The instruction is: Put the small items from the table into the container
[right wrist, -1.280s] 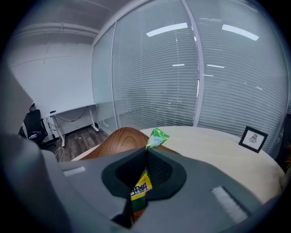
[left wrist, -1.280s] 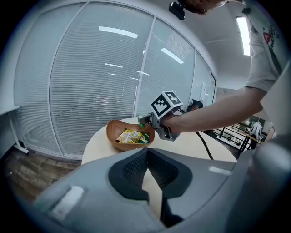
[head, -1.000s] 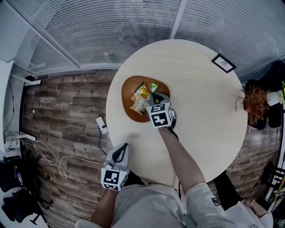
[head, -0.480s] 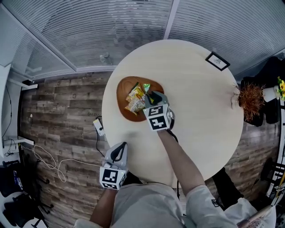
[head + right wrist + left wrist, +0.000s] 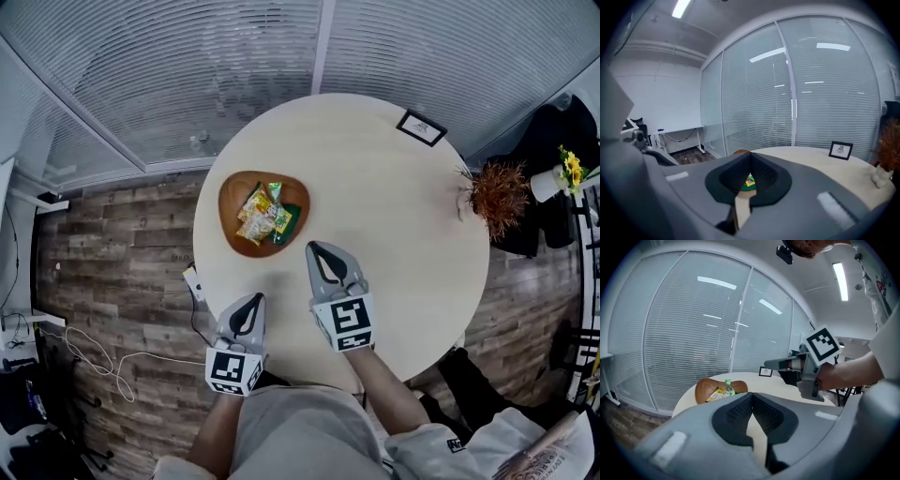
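The person stands with both arms held out in front of the body. The left hand-held gripper (image 5: 255,302), grey plastic with a black-and-white marker cube (image 5: 232,371) at its rear, sits close in by the waist, its jaws pressed together with nothing between them. The right hand-held gripper (image 5: 316,247), of the same grey make, reaches further forward on a bare forearm (image 5: 380,389), nose tipped slightly down, jaws likewise closed and empty. The two are side by side, not touching, both aimed away from the person.
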`<control>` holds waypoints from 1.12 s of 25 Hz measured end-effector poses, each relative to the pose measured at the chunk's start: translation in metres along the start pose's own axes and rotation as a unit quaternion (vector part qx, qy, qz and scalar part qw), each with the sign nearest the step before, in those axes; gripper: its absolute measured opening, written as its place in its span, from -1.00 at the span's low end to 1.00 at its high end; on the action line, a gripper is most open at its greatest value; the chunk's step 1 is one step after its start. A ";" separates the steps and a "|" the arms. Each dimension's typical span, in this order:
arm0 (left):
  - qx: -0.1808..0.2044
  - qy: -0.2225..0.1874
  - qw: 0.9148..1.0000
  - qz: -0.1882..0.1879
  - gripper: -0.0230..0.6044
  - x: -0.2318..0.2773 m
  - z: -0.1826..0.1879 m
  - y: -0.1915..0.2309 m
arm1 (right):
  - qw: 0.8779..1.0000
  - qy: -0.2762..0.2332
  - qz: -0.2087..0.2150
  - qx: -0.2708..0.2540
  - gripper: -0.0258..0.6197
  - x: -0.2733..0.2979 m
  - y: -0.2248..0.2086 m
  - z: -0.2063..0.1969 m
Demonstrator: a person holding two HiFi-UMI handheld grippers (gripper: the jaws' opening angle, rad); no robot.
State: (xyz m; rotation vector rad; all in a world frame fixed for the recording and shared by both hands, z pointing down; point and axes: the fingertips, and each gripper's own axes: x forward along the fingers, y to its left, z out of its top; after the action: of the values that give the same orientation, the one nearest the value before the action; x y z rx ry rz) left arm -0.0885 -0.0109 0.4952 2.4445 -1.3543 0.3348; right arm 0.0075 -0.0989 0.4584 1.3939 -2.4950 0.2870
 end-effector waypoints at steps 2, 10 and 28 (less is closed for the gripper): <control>0.003 -0.005 1.000 -0.010 -0.94 0.003 0.003 -0.015 | 1.000 -0.013 -0.012 0.012 -0.91 -0.033 -0.001 -0.003; 0.015 0.001 0.998 -0.055 -0.94 0.015 0.000 -0.069 | 0.995 0.015 -0.052 0.086 -0.92 -0.128 0.003 -0.067; 0.028 0.008 0.997 -0.070 -0.94 0.008 -0.006 -0.084 | 0.993 0.021 -0.053 0.101 -0.92 -0.154 0.012 -0.079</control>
State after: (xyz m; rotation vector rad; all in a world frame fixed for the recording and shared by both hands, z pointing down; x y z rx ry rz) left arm -0.0125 0.0268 0.4893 2.5596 -1.1752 0.3598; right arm 0.0850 0.0549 0.4823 1.5734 -2.4019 0.5538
